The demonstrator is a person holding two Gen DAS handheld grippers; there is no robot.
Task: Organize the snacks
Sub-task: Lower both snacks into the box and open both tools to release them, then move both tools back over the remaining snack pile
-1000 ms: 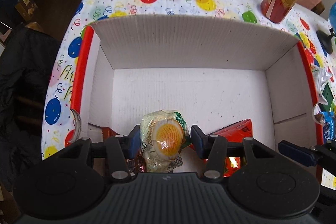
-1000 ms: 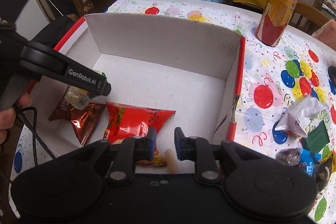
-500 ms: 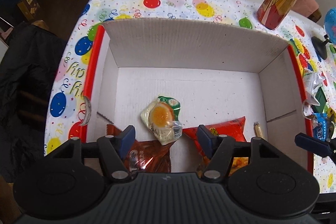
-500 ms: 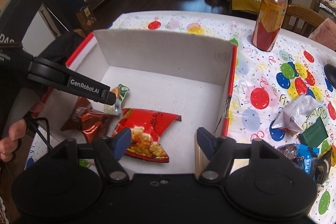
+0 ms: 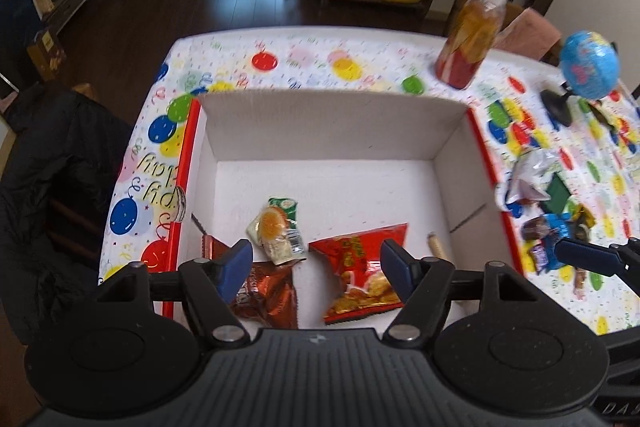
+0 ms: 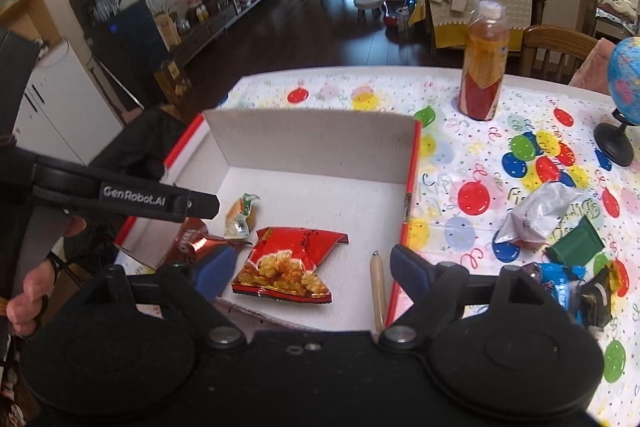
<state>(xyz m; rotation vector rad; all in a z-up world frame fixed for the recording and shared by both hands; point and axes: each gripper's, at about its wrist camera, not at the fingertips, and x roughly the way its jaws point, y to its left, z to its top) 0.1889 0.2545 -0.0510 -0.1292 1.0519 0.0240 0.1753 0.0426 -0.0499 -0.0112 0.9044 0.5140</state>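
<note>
Lifted away from the snacks since a second ago: left tongs and right tongs, both just been opening, now spread wide with nothing between the pads. Released into the white cardboard box with red outer walls: a clear pouch with a yellow-orange round and green top, lying flat, its lower edge over a shiny brown foil packet. Just beside, to the right, a red bag of fried snacks, crumpled, flat on the box floor. Near the right wall, a slim tan stick. Outside, on the balloon-print surface right of the box: silver wrapper, green packet, blue packet. Farther back, an upright orange-and-red drink bottle and a small globe.
</note>
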